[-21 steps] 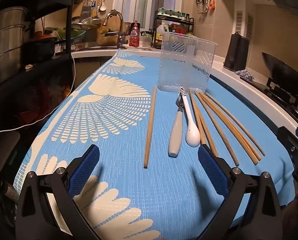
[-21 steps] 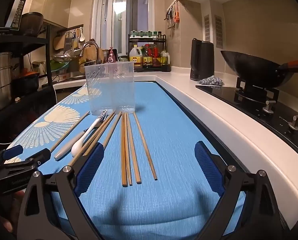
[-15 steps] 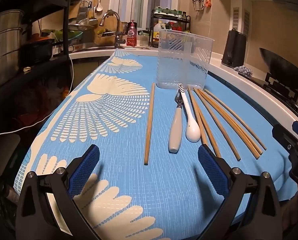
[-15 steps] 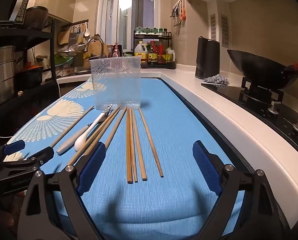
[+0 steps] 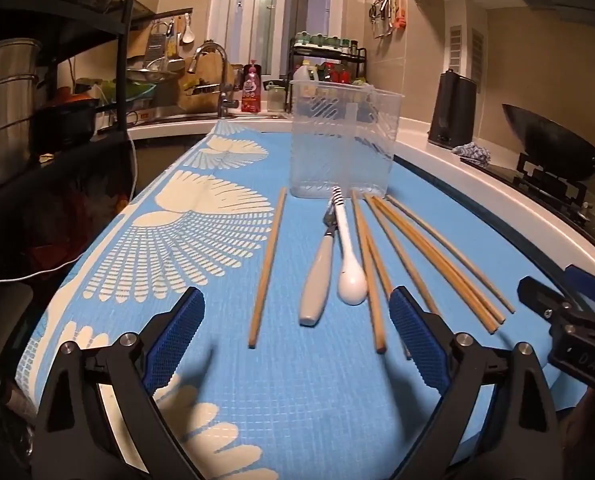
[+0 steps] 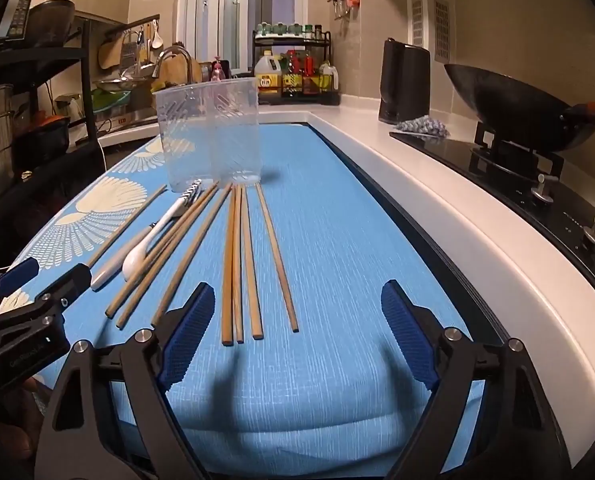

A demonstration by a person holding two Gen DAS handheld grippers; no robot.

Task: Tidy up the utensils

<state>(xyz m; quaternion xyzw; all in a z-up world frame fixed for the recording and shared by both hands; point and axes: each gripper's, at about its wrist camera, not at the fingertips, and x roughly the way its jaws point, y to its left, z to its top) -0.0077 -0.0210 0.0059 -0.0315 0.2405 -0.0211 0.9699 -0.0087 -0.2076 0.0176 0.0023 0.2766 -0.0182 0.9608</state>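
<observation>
A clear plastic utensil holder [image 5: 343, 144] stands upright on the blue cloth [image 5: 305, 392]; it also shows in the right wrist view [image 6: 211, 134]. In front of it lie a lone chopstick [image 5: 268, 264], a grey-handled fork [image 5: 317, 276], a white spoon [image 5: 349, 256] and several chopsticks [image 5: 421, 256]. In the right wrist view the chopsticks [image 6: 241, 256] fan toward me beside the spoon [image 6: 153, 236]. My left gripper [image 5: 295, 332] is open and empty, just short of the fork handle. My right gripper [image 6: 297, 332] is open and empty over the near chopstick ends.
A white counter edge [image 6: 457, 216] runs along the right of the cloth, with a hob and a black wok [image 6: 513, 108] beyond. A black kettle [image 6: 403, 80] stands further back. A sink with a tap [image 5: 213, 76] is at the far end, dark shelves [image 5: 37, 112] at the left.
Both grippers have moved forward a little toward the utensils. The utensils and the holder have not moved. Both grippers stay open.
</observation>
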